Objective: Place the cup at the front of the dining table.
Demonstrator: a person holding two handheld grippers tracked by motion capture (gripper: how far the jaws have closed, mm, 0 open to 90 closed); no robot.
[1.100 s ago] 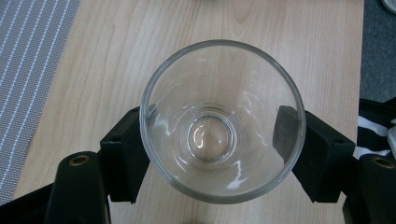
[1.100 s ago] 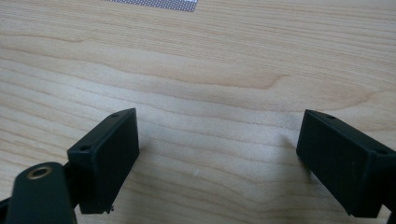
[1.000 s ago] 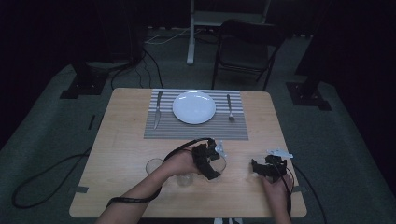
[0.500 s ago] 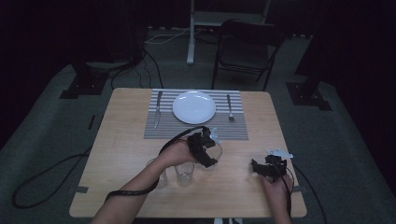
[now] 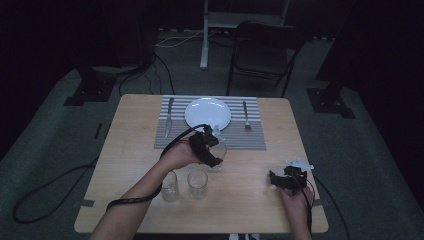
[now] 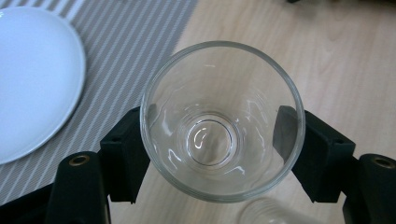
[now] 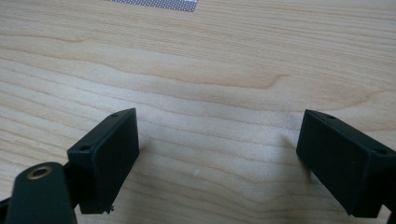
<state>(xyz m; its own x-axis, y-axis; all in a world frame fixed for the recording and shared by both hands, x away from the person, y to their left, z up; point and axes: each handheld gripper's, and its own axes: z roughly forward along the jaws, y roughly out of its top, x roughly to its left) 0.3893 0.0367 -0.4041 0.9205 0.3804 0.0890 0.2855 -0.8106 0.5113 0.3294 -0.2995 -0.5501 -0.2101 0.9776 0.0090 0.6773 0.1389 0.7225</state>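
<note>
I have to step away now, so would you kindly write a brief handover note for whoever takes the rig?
Left gripper: shut on a clear glass, held near the striped placemat edge, right of the white plate.
Right gripper: open, holding nothing, low over the bare wooden table.
Two more glasses stand at the near edge. Knife and fork flank the plate.
Left to do, probably: set the held glass down by the setting.

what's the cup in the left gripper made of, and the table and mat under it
The cup looks like clear glass: the table shows through it, with bright glints. The table looks like pale wood or wood-look laminate, with visible grain. The mat seems woven, grey-and-white striped, matte.
</note>
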